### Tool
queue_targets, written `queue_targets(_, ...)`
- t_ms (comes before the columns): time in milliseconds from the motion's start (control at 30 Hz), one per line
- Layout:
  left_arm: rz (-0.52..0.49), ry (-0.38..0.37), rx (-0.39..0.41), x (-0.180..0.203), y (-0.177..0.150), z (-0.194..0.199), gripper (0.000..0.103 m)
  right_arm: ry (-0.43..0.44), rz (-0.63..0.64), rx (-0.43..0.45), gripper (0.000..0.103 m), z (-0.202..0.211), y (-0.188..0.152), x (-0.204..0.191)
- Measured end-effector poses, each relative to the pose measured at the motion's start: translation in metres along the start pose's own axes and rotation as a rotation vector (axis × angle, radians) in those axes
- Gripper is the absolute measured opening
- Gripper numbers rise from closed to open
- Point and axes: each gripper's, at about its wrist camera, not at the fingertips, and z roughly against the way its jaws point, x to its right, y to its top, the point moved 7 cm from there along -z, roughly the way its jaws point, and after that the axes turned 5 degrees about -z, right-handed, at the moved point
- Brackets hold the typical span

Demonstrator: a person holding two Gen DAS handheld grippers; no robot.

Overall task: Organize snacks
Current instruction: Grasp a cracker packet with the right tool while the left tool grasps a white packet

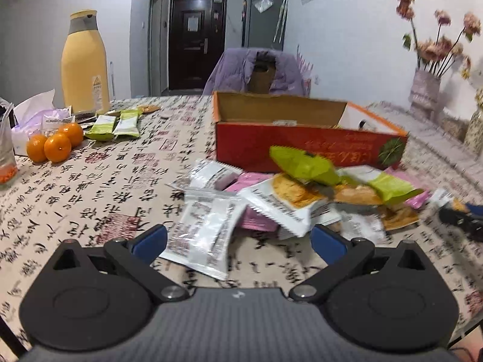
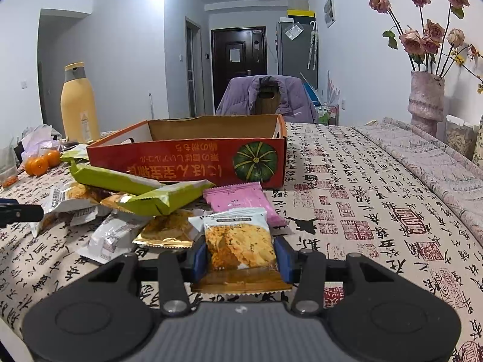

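Two grippers work our table: our right gripper (image 2: 240, 260) pinches a cracker packet (image 2: 238, 246) just before the snack pile (image 2: 135, 208). Our left gripper (image 1: 238, 241) hangs spread over that pile, near the red box (image 1: 302, 147).

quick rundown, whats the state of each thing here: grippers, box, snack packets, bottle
right gripper: shut on a cracker packet
left gripper: open, nothing between its fingers
red cardboard box: open-topped, no snacks visible inside
snack packets: sealed, in a loose pile before the box
yellow bottle: upright, capped
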Motion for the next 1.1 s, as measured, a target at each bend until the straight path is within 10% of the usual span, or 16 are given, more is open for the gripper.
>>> queue_targets(733,-0.005,0.042,-0.156,-0.025,-0.006,-0.045,0.085,-0.007,-0.022,0.002,0.045,0.001,-0.002,0.004)
queue_targets(1100,-0.010,0.051,-0.136,-0.021,-0.006,-0.038,0.050,-0.009,-0.030,0.006,0.045,0.002,-0.002,0.005)
